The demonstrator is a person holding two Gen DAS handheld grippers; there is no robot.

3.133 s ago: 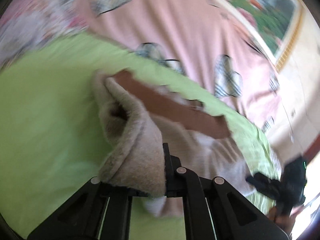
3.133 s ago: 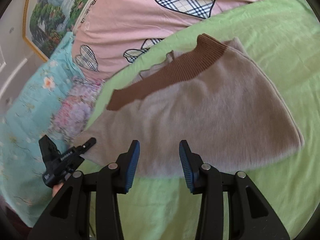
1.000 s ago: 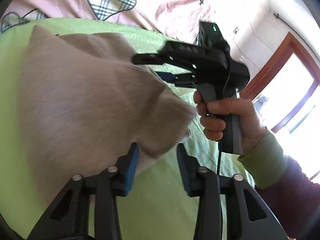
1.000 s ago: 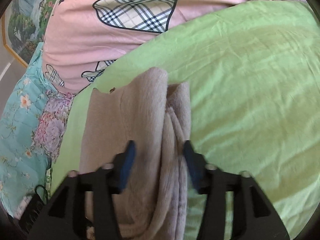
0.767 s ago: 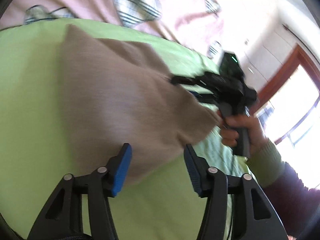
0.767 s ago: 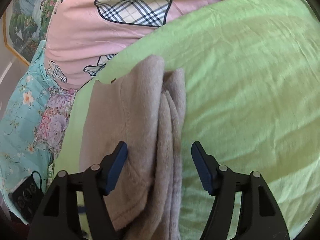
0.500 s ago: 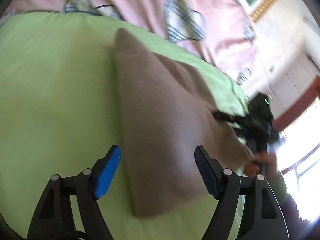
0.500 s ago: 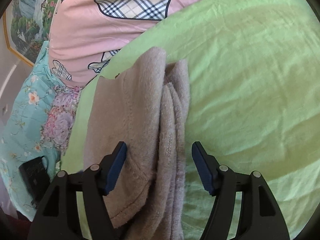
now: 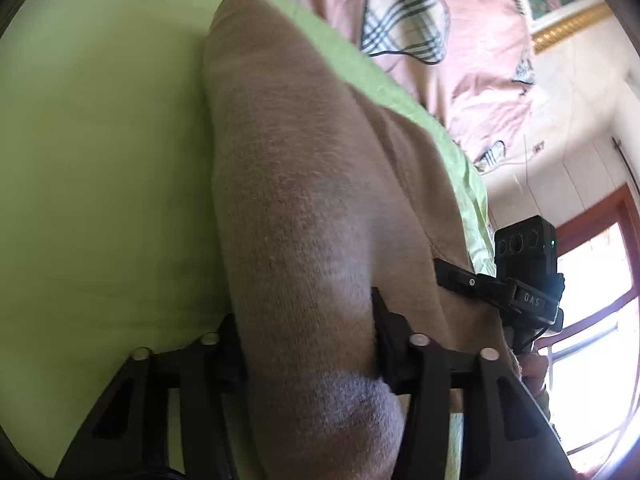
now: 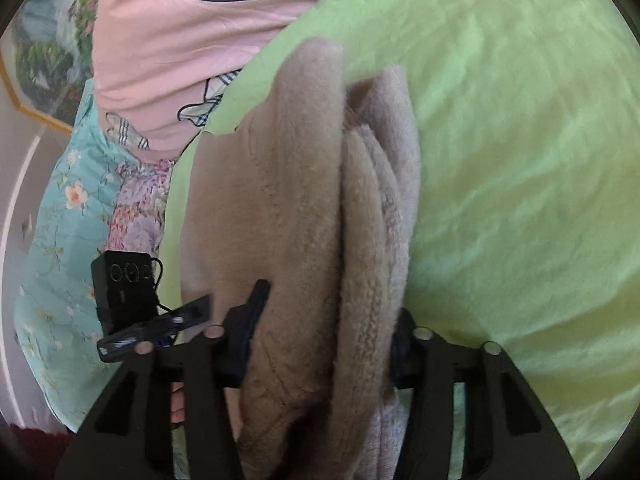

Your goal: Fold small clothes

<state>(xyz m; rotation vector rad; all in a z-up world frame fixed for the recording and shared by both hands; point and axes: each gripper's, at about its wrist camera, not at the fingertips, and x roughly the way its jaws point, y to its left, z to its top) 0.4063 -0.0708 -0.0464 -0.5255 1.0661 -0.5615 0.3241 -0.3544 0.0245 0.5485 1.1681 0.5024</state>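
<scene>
Where the fuzzy beige garment (image 9: 304, 184) lies folded into a long thick bundle on the smooth green sheet (image 9: 92, 152), the left gripper (image 9: 306, 332) is closing with its near end between the jaws, and the right gripper (image 10: 320, 344) is closing around the plush, ribbed layered folds beside it.

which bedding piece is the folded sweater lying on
The green sheet, plain and directly under the sweater; the pink quilt and floral cover lie beyond it.
</scene>
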